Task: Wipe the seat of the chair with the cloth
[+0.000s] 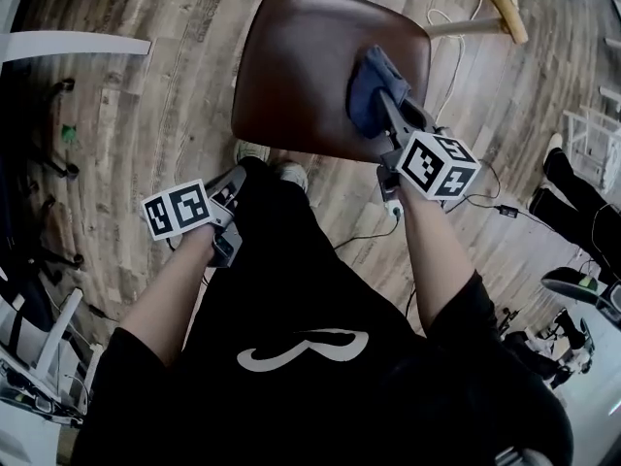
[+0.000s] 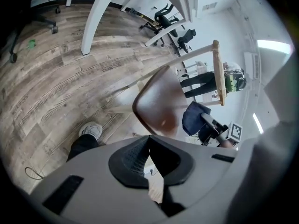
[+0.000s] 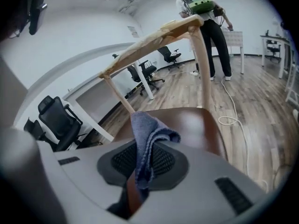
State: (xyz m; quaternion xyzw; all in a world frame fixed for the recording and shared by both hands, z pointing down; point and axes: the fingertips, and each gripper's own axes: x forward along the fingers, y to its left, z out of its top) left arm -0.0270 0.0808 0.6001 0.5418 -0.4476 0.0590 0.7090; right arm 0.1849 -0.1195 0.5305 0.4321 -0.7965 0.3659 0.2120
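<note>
Now wiping: at left, idle left gripper (image 1: pixel 233 179), jaws together, empty; centre, chair seat (image 1: pixel 296 66); at right, right gripper (image 1: pixel 390 113) clamped on cloth (image 1: pixel 368 90), pressed to seat's right side; soft, light, likely to bunch; best pinched by a fold.

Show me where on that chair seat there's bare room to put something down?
The seat is bare on its left half and far edge, from the left rim across to the cloth. The right near part is crowded: the right gripper holds the bunched cloth there. The left gripper hangs off the near left corner.
</note>
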